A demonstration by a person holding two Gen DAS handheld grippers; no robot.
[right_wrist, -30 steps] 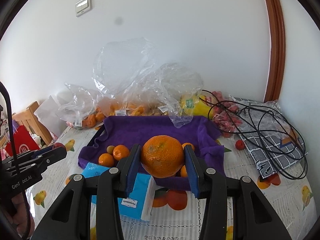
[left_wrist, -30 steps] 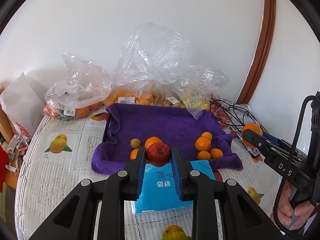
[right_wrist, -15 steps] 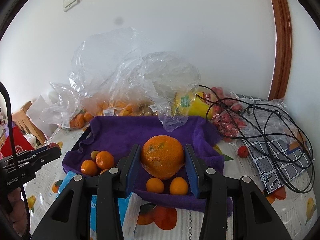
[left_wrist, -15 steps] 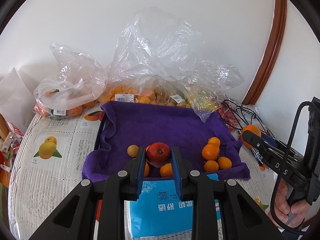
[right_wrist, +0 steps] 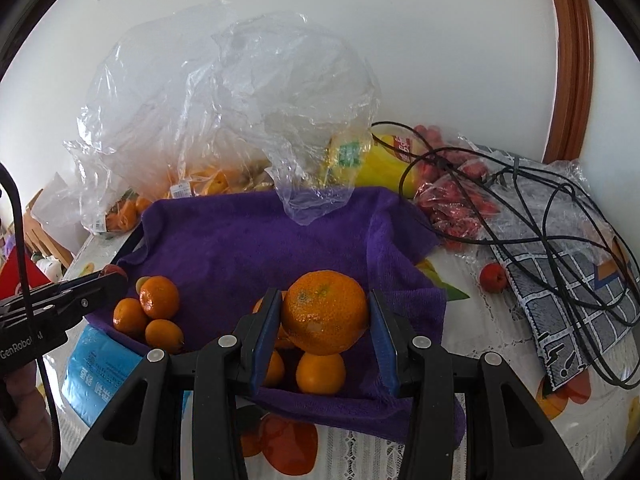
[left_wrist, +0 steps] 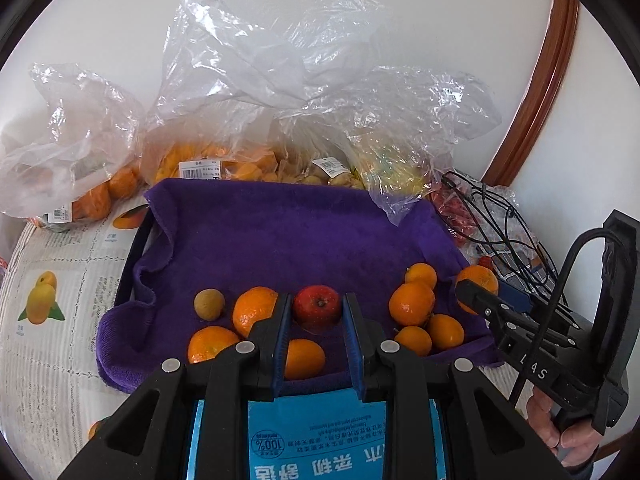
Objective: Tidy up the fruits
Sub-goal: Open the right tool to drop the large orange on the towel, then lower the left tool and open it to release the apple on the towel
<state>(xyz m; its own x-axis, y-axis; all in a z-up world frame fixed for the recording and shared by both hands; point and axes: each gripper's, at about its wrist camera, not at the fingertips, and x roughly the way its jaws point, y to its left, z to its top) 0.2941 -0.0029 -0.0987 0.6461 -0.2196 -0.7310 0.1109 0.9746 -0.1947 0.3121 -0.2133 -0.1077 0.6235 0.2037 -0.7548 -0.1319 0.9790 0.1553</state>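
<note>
Gripping a small red apple point(left_wrist: 317, 307) between its blue pads, the left gripper point(left_wrist: 316, 320) hangs over the near edge of the purple towel point(left_wrist: 288, 236); its jaws stand narrow and press on both sides of the fruit. Just left of the apple lie two oranges point(left_wrist: 254, 309) and a small brownish round fruit point(left_wrist: 208, 304), and another small orange fruit point(left_wrist: 303, 358) shows between the jaws, below the apple. Nearer than the towel, under the gripper, lies a blue packet point(left_wrist: 320, 440) with printed text.

The right gripper point(right_wrist: 324, 320) clamps a large orange point(right_wrist: 325, 311), its jaws set wider to fit it, also above the towel's near edge. Beneath that orange sit smaller orange fruits point(right_wrist: 320, 372) on the towel. In the left wrist view this gripper enters from the right, a person's hand point(left_wrist: 560, 428) around its handle, next to a cluster of four small oranges point(left_wrist: 412, 304).

The towel lines a dark tray point(left_wrist: 134, 256) whose rim shows at the left. Along the far side crowd clear plastic bags point(left_wrist: 256, 80) with more orange fruit inside. To the right lie a bag of small red fruits point(right_wrist: 452, 204), a tangle of black cable point(right_wrist: 540, 200), a grey checked cloth point(right_wrist: 568, 300) and one loose red fruit point(right_wrist: 494, 276) on the fruit-printed tablecloth point(left_wrist: 52, 280).
</note>
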